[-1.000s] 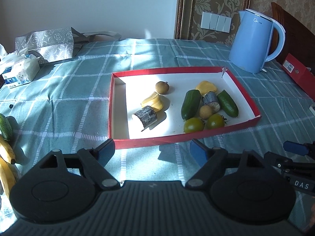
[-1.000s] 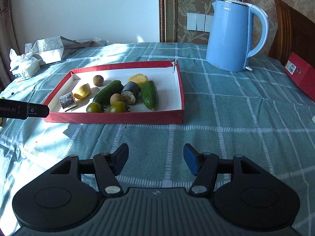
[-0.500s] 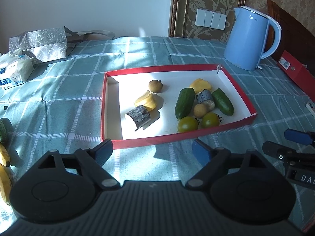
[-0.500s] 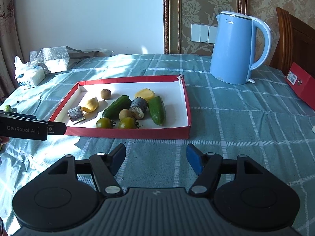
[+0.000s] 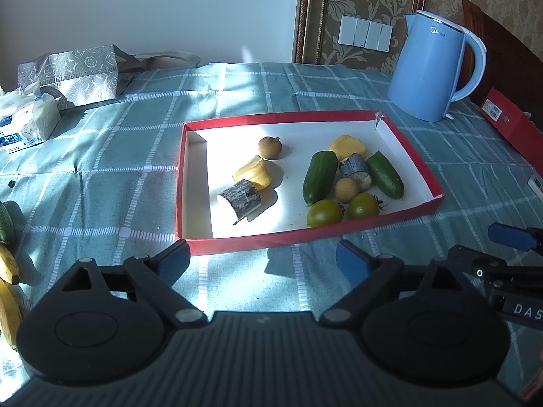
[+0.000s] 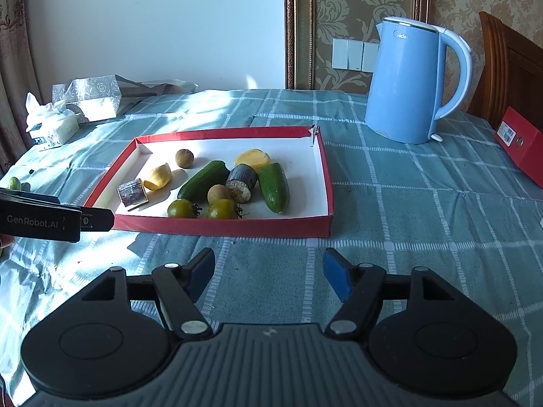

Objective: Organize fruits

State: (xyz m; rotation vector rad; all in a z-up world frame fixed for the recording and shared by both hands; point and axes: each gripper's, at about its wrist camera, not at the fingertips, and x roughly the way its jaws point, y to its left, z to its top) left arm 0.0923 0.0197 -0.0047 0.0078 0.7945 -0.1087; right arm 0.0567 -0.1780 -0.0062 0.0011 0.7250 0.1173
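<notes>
A red-rimmed white tray point(image 5: 404, 217) point(image 6: 220, 229) lies on the checked cloth. In it are two green cucumbers point(image 5: 319, 176) point(image 6: 273, 186), two green tomatoes point(image 5: 324, 213) point(image 6: 182, 208), two small brown round fruits, yellow fruit pieces point(image 5: 254, 173) and two grey sugarcane chunks point(image 5: 240, 198) point(image 6: 133, 192). My left gripper point(image 5: 263, 263) is open and empty just in front of the tray's near rim. My right gripper point(image 6: 268, 271) is open and empty in front of the tray. Bananas point(image 5: 8, 264) and a green fruit point(image 5: 4, 225) lie at the far left.
A blue kettle point(image 5: 431, 68) point(image 6: 407, 81) stands behind the tray to the right. A red box point(image 6: 519, 146) lies at the right edge. A tissue pack point(image 5: 25, 123) and a silver bag point(image 5: 71, 73) sit at the back left.
Both grippers have drawn back and risen a little, so the tray looks smaller and farther. Both stay open and empty. The fruits have not moved.
</notes>
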